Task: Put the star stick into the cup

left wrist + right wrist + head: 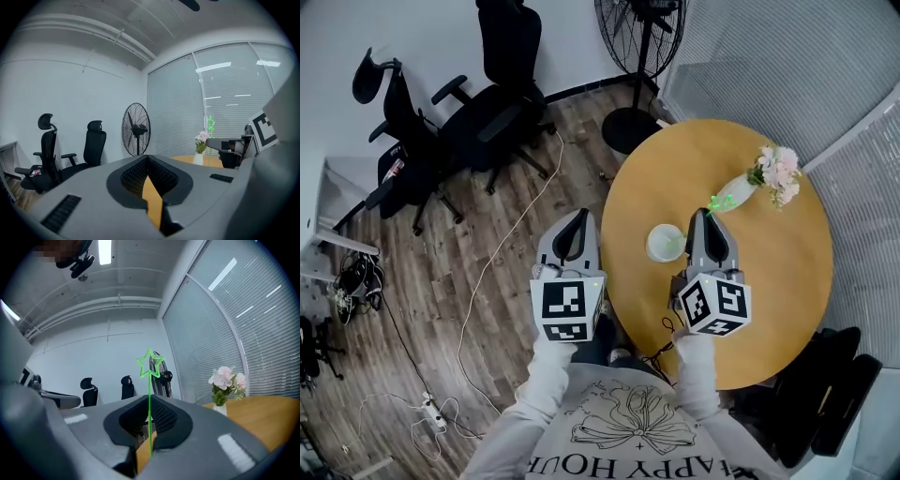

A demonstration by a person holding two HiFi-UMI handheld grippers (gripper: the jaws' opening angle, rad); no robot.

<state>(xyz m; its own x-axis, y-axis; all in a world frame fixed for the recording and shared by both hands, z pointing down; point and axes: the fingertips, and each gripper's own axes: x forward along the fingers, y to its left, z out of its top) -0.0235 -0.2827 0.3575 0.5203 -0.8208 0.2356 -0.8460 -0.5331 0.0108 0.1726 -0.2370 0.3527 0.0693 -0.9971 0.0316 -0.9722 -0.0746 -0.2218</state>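
The left gripper point(579, 217) and right gripper point(703, 217) have pale grey shells that taper to black, ribbed jaws. At their rear, the left cube point(567, 309) and right cube point(717, 305) are white with black square markers. The person wears pale long sleeves point(542, 380) and a light shirt point(647, 427) printed with a dark line drawing and lettering.

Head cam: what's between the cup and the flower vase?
In the head view, the right gripper, shut on the green star stick, hangs over the table between the cup and the vase. Nothing else lies there.
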